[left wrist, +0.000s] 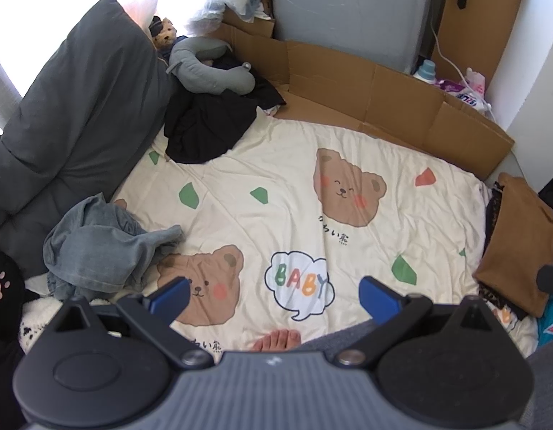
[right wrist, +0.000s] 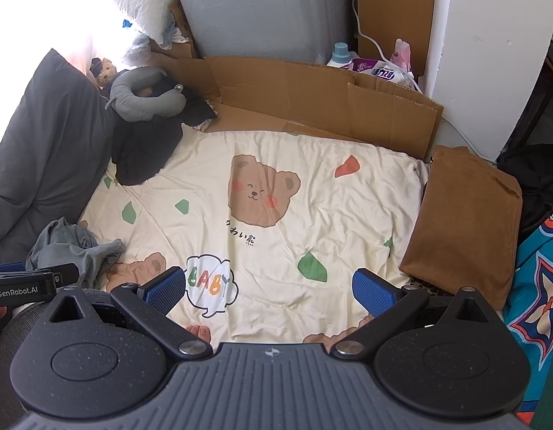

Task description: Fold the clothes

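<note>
On the bear-print bedspread (left wrist: 298, 186), your left tool (left wrist: 274, 292) and right tool (right wrist: 269, 285) both hover wide, holding nothing. The crumpled grey-blue garment (left wrist: 100, 243) lies at the bed's left edge, forward-left of the left tool, so that hand is nearer.
</note>
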Tool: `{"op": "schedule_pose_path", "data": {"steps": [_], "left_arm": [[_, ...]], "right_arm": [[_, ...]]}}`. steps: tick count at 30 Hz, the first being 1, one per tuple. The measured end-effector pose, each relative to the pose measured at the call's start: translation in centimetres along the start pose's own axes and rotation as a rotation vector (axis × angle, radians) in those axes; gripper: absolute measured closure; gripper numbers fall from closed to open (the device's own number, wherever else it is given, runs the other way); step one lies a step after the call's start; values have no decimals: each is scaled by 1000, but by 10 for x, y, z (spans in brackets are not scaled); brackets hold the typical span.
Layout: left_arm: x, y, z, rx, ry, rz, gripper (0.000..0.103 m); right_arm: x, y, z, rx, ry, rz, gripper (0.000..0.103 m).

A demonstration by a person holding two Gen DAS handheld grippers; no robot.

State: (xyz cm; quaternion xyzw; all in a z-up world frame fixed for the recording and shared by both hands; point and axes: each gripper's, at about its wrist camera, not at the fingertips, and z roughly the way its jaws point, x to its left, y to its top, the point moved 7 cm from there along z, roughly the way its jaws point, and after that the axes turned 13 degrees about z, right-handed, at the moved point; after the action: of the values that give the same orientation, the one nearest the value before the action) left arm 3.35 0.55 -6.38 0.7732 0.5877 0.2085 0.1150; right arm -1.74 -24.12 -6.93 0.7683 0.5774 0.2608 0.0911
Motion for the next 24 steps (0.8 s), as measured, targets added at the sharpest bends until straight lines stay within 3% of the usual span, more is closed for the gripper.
{"op": "schedule_pose_path", "data": {"steps": [5, 24], "left_arm": [[1, -1, -2, -11, 12, 6, 1], [6, -4, -2, -11, -5, -1, 1]], "right_arm": [[-4, 2, -1, 7, 29, 35, 1], [-2, 1, -2, -3, 4, 17, 1]]}}
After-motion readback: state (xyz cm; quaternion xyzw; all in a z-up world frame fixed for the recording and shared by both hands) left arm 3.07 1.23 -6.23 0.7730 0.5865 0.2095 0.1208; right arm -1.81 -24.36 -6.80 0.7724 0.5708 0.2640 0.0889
